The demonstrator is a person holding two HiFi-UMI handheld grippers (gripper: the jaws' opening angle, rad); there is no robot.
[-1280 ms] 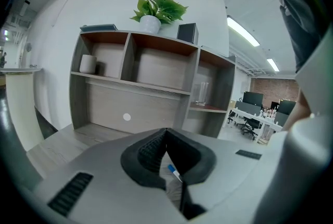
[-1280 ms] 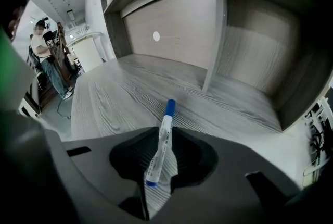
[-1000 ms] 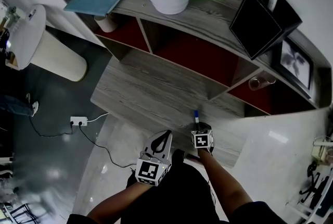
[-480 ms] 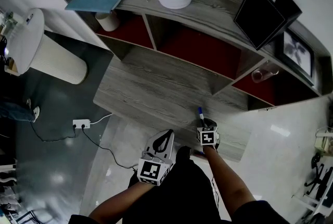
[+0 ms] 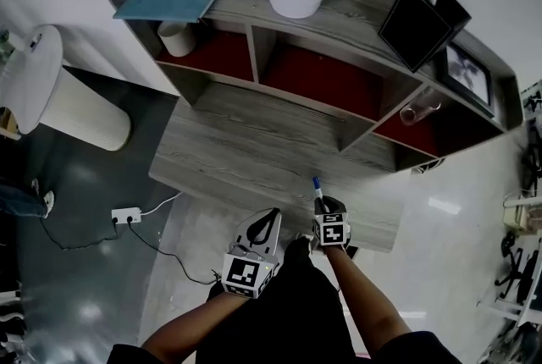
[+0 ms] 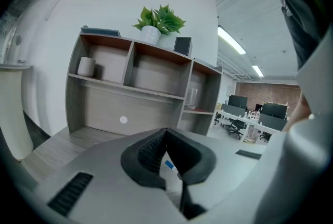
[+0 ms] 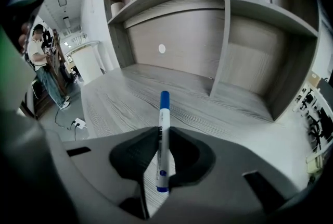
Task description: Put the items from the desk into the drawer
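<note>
1 marker (image 7: 163, 119) pinched by right gripper (image 7: 162, 135) — blue cap (image 7: 164, 97) ahead toward shelves (image 7: 221, 35); left gripper (image 6: 166, 134) fingers (image 6: 148, 152) closed, empty.

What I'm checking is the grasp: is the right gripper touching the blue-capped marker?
Touching. The right gripper view shows the right gripper clamping the marker from both sides, no gap.

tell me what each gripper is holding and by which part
The right gripper holds a marker by the middle of its white barrel, blue cap pointing away. The left gripper is shut on nothing.
</note>
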